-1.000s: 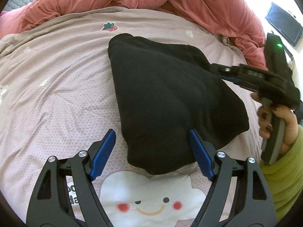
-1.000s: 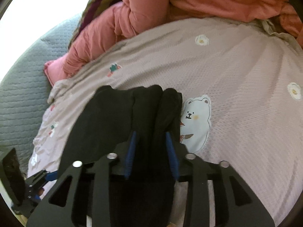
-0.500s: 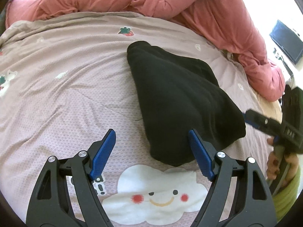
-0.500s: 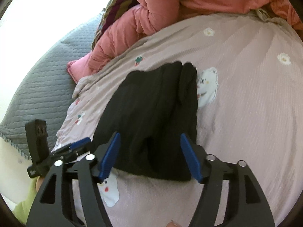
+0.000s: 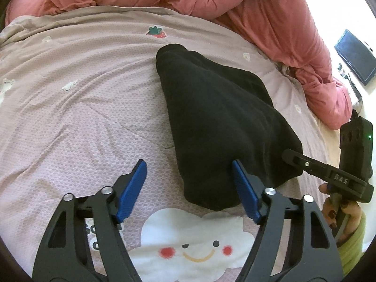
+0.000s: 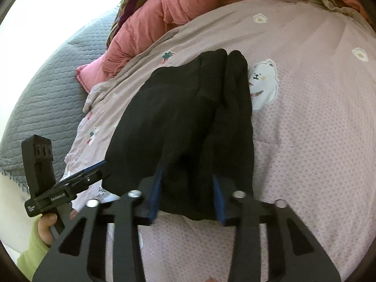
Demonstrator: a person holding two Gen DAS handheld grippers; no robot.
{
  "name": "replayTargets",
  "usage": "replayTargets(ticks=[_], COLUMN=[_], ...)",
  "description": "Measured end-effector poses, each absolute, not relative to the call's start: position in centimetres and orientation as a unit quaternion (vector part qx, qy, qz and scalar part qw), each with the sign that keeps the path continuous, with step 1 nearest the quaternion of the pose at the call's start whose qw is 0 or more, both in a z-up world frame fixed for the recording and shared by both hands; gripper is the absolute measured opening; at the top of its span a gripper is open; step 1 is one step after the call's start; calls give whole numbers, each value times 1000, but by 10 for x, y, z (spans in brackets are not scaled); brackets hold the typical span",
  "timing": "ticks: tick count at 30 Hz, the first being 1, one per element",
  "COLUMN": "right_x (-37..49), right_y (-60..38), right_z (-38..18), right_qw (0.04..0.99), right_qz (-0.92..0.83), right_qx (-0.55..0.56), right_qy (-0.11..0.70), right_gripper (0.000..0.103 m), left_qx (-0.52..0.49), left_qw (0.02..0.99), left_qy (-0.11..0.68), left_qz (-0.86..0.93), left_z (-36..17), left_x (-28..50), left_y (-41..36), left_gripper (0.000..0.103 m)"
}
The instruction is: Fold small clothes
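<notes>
**Black cloth pinched at its near edge**

Between the blue pads of the right gripper, the near edge of the black cloth is pinched into a bump. Its jaws have just been closing and now stand narrow, with cloth squeezed between them. The rest of the cloth is spread out ahead of both grippers on the pink bed sheet.

The left gripper is held wide. Its jaws have just been closing a little; the cloth's corner lies between them, against the right-hand pad, but is not squeezed.

The cloth looks soft, thick and light. It will likely sag and bunch when lifted, so it is best held at an edge or corner, with all the layers caught together. Nothing in it can break.

Far ahead, a puffy pink blanket is heaped. A gray quilt lies off to the left. Neither is in the way. Only the sheet's wrinkles might catch the cloth.
</notes>
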State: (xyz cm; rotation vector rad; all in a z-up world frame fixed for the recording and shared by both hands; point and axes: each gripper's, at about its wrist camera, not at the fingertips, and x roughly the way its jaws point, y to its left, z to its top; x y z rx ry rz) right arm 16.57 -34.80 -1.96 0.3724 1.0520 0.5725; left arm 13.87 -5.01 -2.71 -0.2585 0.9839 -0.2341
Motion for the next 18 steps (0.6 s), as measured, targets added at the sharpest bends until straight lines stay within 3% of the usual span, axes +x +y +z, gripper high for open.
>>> replayTargets(ticks=[3, 13, 16, 18], right_x=[165, 153, 155, 155], right_y=[-345, -351, -351, -355], right_z=[-15, -2, -20, -29], right_qw=[813, 822, 816, 816], right_qz=[272, 278, 264, 254], right_qx=[164, 131, 136, 143], right_qy=[488, 480, 495, 500], right_gripper=[22, 20, 23, 31], left_qx=[-116, -100, -100, -100], left_qw=[868, 868, 866, 865], left_qy=[469, 472, 476, 478], left_qz=[-114, -115, -116, -117], left_z=[-24, -22, -25, -26], left_x=[136, 129, 129, 129], left_y=[-53, -55, -55, -55], left_gripper=[57, 57, 57, 57])
